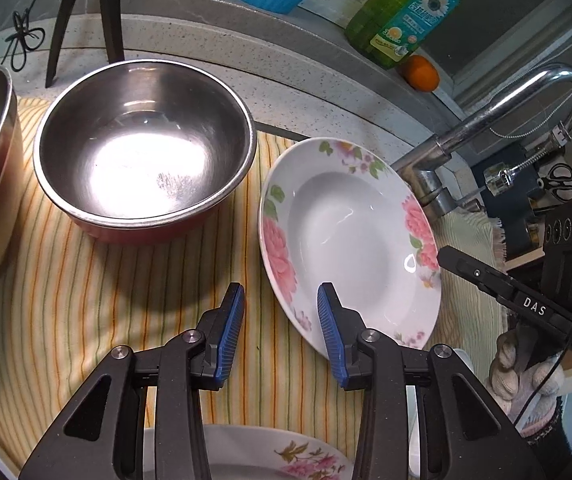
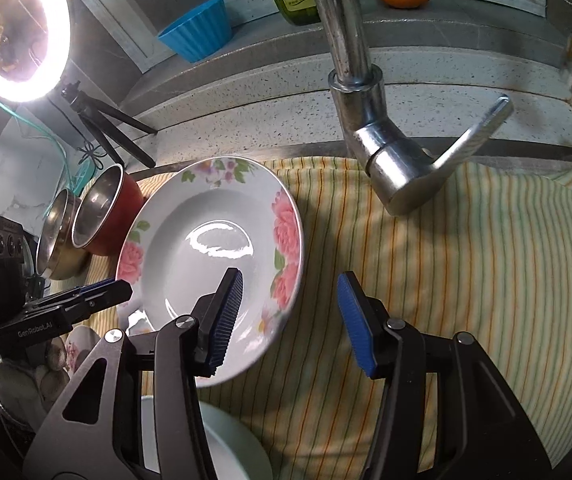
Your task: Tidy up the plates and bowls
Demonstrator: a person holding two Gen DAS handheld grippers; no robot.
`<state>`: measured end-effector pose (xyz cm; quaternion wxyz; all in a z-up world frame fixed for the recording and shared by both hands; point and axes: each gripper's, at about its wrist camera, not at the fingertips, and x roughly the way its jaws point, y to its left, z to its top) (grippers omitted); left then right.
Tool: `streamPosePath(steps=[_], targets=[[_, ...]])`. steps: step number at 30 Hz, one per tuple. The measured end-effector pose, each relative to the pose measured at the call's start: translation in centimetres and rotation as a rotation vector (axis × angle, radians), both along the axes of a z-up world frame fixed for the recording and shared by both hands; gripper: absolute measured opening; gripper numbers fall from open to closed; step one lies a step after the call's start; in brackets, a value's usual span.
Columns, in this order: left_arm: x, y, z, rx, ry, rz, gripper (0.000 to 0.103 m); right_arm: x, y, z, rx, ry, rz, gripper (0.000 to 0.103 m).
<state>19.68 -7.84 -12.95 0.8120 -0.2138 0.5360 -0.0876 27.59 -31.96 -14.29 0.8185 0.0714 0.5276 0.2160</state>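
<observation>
Both my tools are released: left tool (image 1: pixel 280 300) and right tool (image 2: pixel 290 286) straddle the flowered plate's (image 1: pixel 342 232) rim on the striped cloth (image 1: pixel 85 300).

Ring light (image 2: pixel 19 30) glows above speckled stone counter (image 2: pixel 245 120).

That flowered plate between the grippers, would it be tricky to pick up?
Probably somewhat. The flowered plate looks like glazed ceramic with bright glare, so it may be slippery and would likely chip if dropped. It seems stiff, so pinching its thin rim should lift it whole. The striped cloth underneath might cushion it.
</observation>
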Motion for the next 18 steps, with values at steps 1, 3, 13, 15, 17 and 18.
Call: streamPosePath(steps=[1,3,13,15,17,18], targets=[[0.1,0.0,-0.1,0.001,0.002,0.002,0.036,0.2,0.1,-0.1,-0.003,0.001,0.005,0.052],[0.3,0.1,-0.2,-0.001,0.004,0.009,0.036,0.7,0.6,-0.4,-0.015,0.005,0.014,0.052],[1.6,-0.2,-0.3,0.015,-0.003,-0.023,0.034,2.2,1.7,-1.8,-0.01,0.046,0.028,0.034],[1.7,-0.4,-0.4,0.012,-0.004,-0.031,0.034,2.3,1.9,-1.9,-0.001,0.056,0.037,0.027],[1.8,-0.6,-0.4,0.014,-0.005,-0.042,0.033,2.3,2.3,-2.1,-0.002,0.061,0.045,0.025],[1.8,-0.8,-0.4,0.016,-0.006,-0.049,0.033,2.2,2.5,-2.1,-0.008,0.058,0.044,0.025]])
